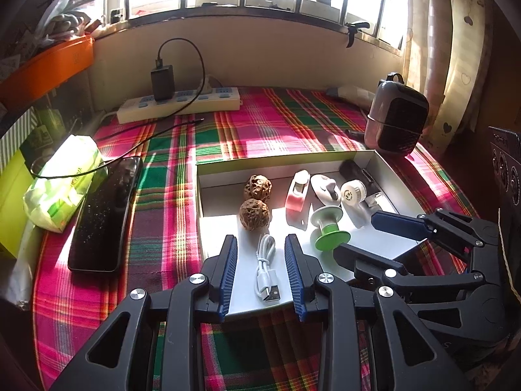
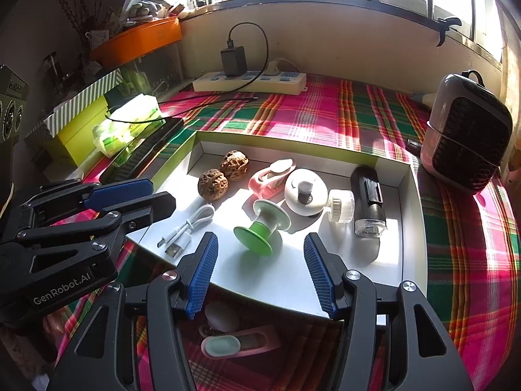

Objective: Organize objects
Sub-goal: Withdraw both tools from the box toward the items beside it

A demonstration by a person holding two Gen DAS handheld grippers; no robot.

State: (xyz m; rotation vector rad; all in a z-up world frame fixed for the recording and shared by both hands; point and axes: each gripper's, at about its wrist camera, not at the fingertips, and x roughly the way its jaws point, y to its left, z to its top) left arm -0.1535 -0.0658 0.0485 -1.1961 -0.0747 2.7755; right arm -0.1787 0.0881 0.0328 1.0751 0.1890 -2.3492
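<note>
Green spool [image 2: 262, 229] lying tipped at twelve o'clock of the wide-spread, empty right tool [image 2: 260, 277], axis toward one o'clock; left tool [image 1: 260, 277] likewise gaping, farther.

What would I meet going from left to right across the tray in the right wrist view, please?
White USB cable → two walnuts → green spool → white round gadget → small white cylinder → black flashlight.
</note>
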